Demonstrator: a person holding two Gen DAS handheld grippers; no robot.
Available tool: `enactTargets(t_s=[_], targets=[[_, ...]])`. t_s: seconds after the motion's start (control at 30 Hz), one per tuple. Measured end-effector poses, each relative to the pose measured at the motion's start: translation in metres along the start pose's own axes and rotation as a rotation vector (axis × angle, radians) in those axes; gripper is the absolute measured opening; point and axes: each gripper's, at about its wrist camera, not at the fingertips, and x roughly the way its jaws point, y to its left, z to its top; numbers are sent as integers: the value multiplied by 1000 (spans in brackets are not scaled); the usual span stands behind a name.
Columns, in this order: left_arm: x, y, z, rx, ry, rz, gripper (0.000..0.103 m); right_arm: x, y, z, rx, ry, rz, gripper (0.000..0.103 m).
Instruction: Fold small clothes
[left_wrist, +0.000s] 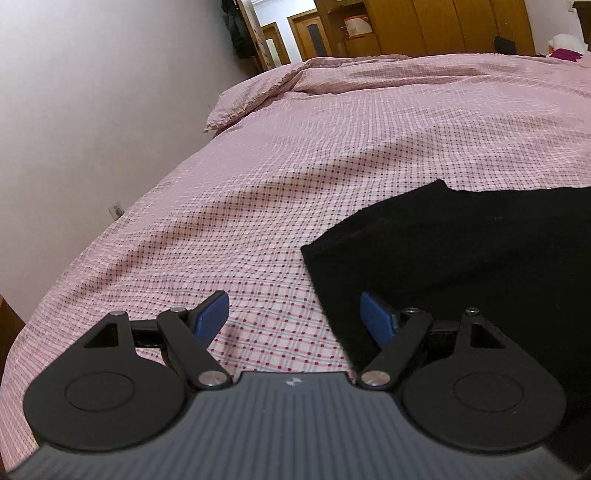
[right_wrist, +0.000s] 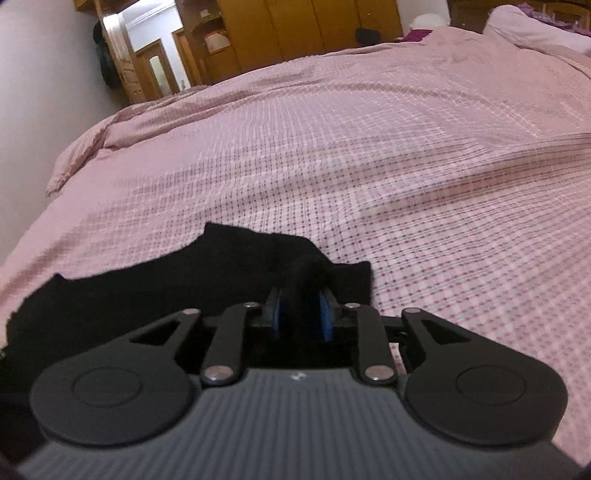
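Right gripper (right_wrist: 302, 314) pinching a bunched ridge of black garment (right_wrist: 155, 291), probably several layers. Left gripper (left_wrist: 295, 317) spread wide, empty. Could drag lopsided.

The garment (left_wrist: 461, 258) lay flat on the bedspread (left_wrist: 332, 147), near its front edge. The left gripper (left_wrist: 295, 317) hung over the garment's left border, one finger above cloth, the other above bedspread. The right gripper (right_wrist: 301, 314) sat at the garment's right end, a fold of it between its fingers. Behind the bed stood wardrobes (left_wrist: 443, 26), a wall (left_wrist: 92, 92) to the left.
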Motion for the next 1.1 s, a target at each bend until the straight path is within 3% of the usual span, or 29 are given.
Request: enactTargets(t_s=[0.23, 0.43, 0.57, 0.83, 1.1], targets=[[-27, 8, -4, 15, -7, -61, 82, -55, 4, -18, -26, -30, 87, 27], [-15, 5, -12, 23, 37, -28, 83, -28, 5, -47, -78, 51, 17, 24], [-23, 12, -8, 20, 42, -43, 83, -30, -1, -52, -10, 32, 2, 38], [-77, 39, -11, -10, 45, -135, 83, -82, 2, -56, 18, 20, 39, 40], [-144, 63, -46, -67, 50, -211, 83, -150, 13, -87, -47, 57, 54, 40]])
